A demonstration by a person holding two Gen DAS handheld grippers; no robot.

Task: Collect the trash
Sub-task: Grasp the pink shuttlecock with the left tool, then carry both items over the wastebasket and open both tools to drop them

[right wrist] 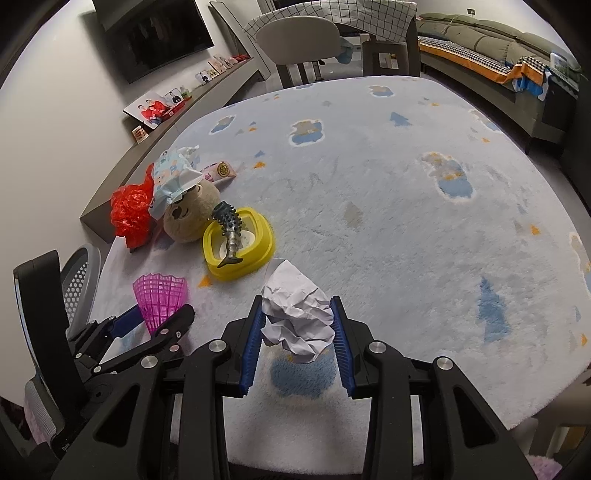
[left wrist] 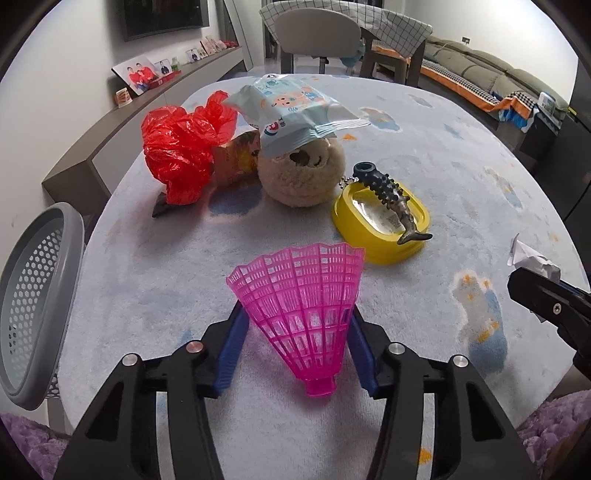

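Pale blue fleecy cloth [right wrist: 369, 184] with cloud and tree patches covers the table; behind it stand a grey chair [left wrist: 317, 29] and a long sofa [right wrist: 491, 33]. With the yellow dish [left wrist: 380, 221] as landmark: a dark toy fish [left wrist: 388, 199] lies across it; a tan plush ball [left wrist: 301, 173] sits just beside it on the far left; a pale wipes packet [left wrist: 291, 110] rests on top of the plush; a crumpled red plastic bag [left wrist: 181, 147] lies further left of that. Near the dish's front, the left gripper [left wrist: 299, 332] is clenched on a pink shuttlecock [left wrist: 303, 299], blue pads pressing both sides of its skirt, cork end toward the camera. To the dish's near right, the right gripper [right wrist: 297, 332] is grasping a crumpled white paper ball [right wrist: 295, 317]. A grey perforated bin [left wrist: 33, 295] stands off the table edge, well left of the dish.
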